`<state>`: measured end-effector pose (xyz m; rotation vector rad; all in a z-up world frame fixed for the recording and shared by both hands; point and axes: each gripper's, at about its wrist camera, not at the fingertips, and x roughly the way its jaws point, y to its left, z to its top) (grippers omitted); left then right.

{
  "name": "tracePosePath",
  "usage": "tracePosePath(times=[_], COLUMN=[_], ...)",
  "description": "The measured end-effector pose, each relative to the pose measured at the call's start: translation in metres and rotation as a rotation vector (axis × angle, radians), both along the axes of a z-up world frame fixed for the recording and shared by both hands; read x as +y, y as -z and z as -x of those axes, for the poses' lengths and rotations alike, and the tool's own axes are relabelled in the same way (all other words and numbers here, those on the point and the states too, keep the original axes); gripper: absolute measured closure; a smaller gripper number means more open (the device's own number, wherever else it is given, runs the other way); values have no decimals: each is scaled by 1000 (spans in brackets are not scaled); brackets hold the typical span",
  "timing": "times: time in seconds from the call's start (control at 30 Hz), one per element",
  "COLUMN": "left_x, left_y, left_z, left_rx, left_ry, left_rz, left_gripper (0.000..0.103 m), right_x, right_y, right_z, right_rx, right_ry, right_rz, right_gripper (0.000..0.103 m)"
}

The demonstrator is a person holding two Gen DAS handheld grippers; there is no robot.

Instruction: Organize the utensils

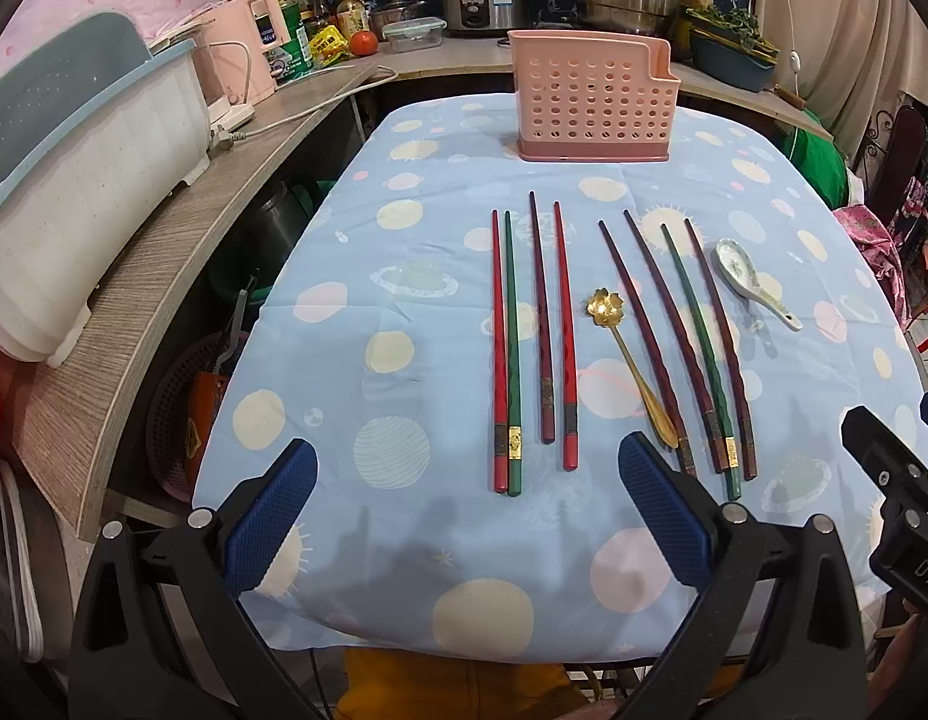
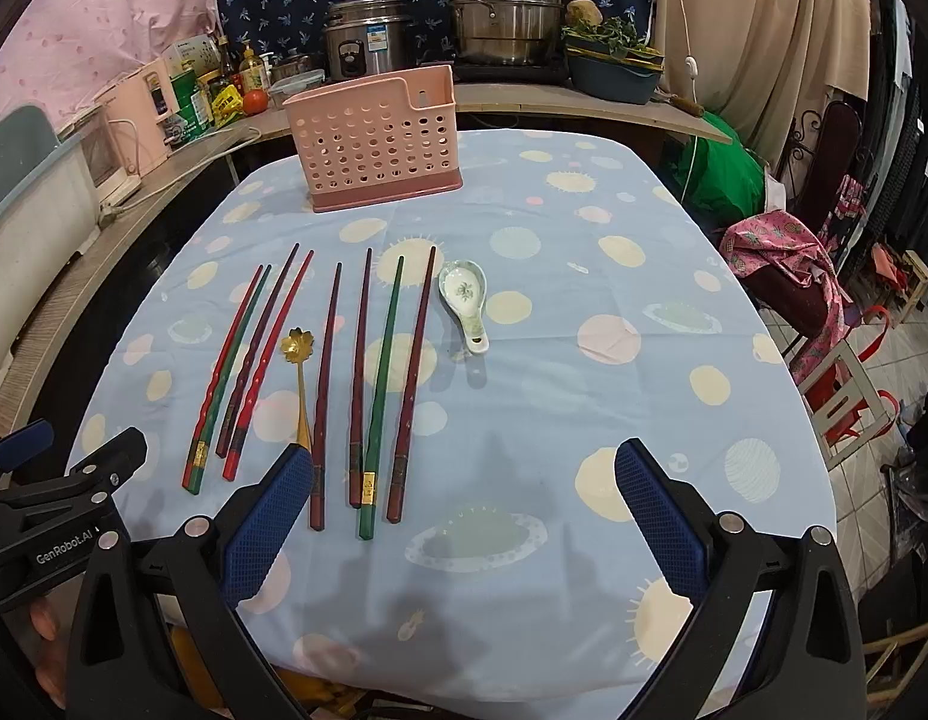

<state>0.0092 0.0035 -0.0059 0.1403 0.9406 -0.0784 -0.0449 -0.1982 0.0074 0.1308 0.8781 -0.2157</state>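
A pink perforated utensil holder (image 1: 592,105) (image 2: 377,141) stands upright at the far side of the table. Several red, green and dark chopsticks (image 1: 538,330) (image 2: 359,378) lie side by side on the blue cloth. A gold flower-shaped spoon (image 1: 628,354) (image 2: 300,384) lies among them. A white ceramic spoon (image 1: 745,276) (image 2: 464,300) lies to their right. My left gripper (image 1: 464,516) is open and empty, hovering near the chopsticks' near ends. My right gripper (image 2: 464,516) is open and empty, near the right-hand chopsticks' ends.
The table (image 1: 356,312) has a spotted blue cloth. A wooden counter (image 1: 140,276) with a white bin runs along the left. Pots and bottles stand on the back counter (image 2: 505,6). Chairs and bags (image 2: 787,276) crowd the right side.
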Motion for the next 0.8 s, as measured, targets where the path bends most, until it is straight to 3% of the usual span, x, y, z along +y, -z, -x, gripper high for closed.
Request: tracePosePath(times=[0.8], left_x=[0], left_y=[0], left_z=[0], left_rx=[3], left_ry=[-2], left_rz=[1], left_gripper=[7], right_x=[0], right_y=[1], right_z=[-1], right_rx=[2], right_ry=[2], right_rz=[-4], right_gripper=[7])
